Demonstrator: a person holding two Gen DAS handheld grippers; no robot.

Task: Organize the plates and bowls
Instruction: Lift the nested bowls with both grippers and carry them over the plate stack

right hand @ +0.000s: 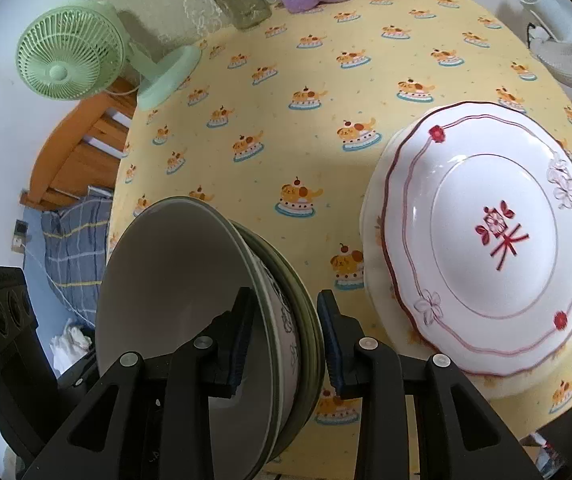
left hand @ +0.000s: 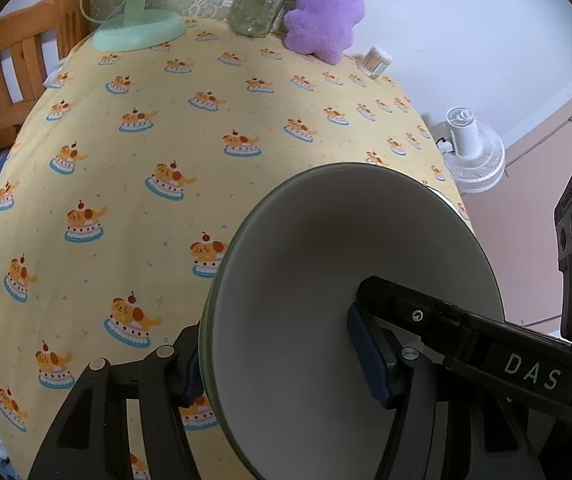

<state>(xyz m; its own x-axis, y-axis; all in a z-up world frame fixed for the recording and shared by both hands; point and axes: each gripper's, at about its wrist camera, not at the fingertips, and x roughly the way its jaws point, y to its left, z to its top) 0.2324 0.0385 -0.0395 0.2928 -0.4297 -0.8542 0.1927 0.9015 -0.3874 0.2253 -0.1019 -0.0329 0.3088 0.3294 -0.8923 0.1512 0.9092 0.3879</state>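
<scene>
We hold a white ceramic bowl with an olive-green rim (right hand: 174,300) tipped on edge above the near edge of the table draped in yellow cloth printed with puppy-on-cake motifs (left hand: 158,128). It seems nested in a second olive-rimmed dish (right hand: 305,312); we cannot tell how many pieces are stacked there. Our left gripper (left hand: 282,356) is clamped on the bowl's wall, one pad inside and one outside. Our right gripper (right hand: 286,340) straddles the nested rims; its inner pad is on the bowl, the outer one just beside the green edge, so we cannot tell if it is gripping. A white scalloped plate with red line trim and a red flower mark (right hand: 489,236) rests on another white piece near the table's right edge. We judge the plates already gathered and the bowls still to be set down.
</scene>
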